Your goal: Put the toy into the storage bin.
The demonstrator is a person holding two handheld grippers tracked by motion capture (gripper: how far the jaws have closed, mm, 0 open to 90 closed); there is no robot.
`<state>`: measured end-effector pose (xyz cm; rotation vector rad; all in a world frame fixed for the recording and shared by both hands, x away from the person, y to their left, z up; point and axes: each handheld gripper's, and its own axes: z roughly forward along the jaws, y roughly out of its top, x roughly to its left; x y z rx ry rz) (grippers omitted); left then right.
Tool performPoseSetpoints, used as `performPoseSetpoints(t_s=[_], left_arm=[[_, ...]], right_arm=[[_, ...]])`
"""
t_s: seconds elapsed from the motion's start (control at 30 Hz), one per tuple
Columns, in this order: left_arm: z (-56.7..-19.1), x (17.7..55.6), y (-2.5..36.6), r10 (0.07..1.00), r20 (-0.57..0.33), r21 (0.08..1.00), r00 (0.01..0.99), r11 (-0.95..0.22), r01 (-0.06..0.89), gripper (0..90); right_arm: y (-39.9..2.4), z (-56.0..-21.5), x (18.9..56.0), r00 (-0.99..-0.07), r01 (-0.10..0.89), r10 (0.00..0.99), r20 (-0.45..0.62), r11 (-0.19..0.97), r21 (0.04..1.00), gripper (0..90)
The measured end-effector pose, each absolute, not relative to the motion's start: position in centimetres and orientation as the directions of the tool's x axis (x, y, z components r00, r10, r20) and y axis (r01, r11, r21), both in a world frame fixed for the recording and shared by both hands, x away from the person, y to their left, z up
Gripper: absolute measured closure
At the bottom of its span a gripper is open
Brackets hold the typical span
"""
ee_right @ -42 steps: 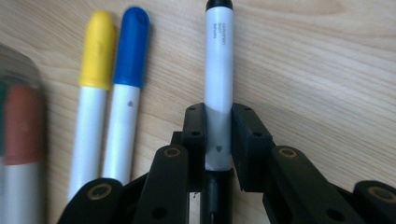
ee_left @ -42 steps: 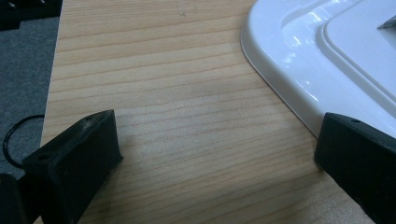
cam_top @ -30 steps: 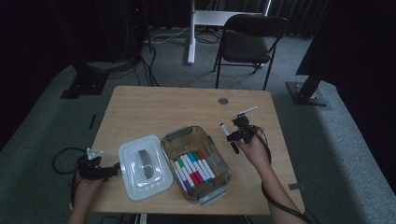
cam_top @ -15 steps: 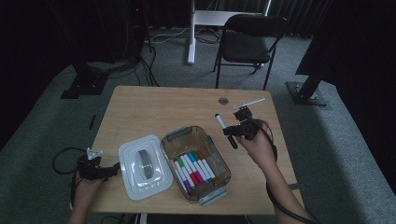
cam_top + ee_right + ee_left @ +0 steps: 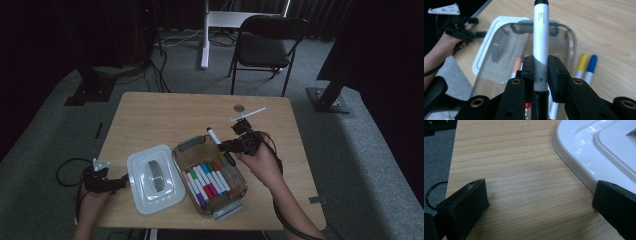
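- The right hand-held gripper (image 5: 231,145) was clamped narrow on a white marker (image 5: 540,47), its pads pressing the barrel from both sides near the lower end.
- In the high view it hung at the box's (image 5: 236,186) 1 o'clock edge, with the marker (image 5: 216,136) raised above the tabletop (image 5: 165,117).
- The marker's long axis ran straight out along the jaws; its black cap pointed away from the hand, toward 10 o'clock in the high view.
- Small grey print ran lengthwise on the barrel; the last word looked like "CREATIVITY", the rest was too small to be sure of. A tiny heart mark sat lower down between the pads.
- The left hand-held gripper (image 5: 122,183) stood wide open with nothing between the jaws, low over the tabletop at the lid's (image 5: 150,177) 9 o'clock side; in its own view one jaw overlapped the lid's (image 5: 599,147) white rim, though contact could not be judged.
- Coloured markers (image 5: 207,180) lay side by side in the clear box, caps toward 11 o'clock.
- A yellow and a blue marker (image 5: 586,66) showed at the box's right in the right gripper view.
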<state>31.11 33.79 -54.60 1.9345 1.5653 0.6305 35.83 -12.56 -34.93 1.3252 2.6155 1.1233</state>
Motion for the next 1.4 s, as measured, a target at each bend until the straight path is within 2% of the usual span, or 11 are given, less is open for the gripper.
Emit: performPoseSetpoints(t_s=[0.6, 1.1, 1.4], left_arm=[[-54.6, 31.1, 33.8, 0.979, 0.009, 0.685, 0.205, -0.155, 0.712, 0.5], [-54.6, 31.1, 33.8, 0.979, 0.011, 0.686, 0.206, -0.157, 0.71, 0.5], [-54.6, 31.1, 33.8, 0.978, 0.012, 0.686, 0.208, -0.159, 0.71, 0.5]], right_arm=[[-5.6, -39.8, 34.5, -0.693, 0.711, 0.619, 0.37, 0.505, 0.489, 76.4], [-3.6, -42.7, 34.3, -0.68, 0.732, 0.62, 0.391, 0.546, 0.407, 76.5], [-2.1, -44.5, 34.5, -0.688, 0.724, 0.611, 0.392, 0.61, 0.32, 76.3]])
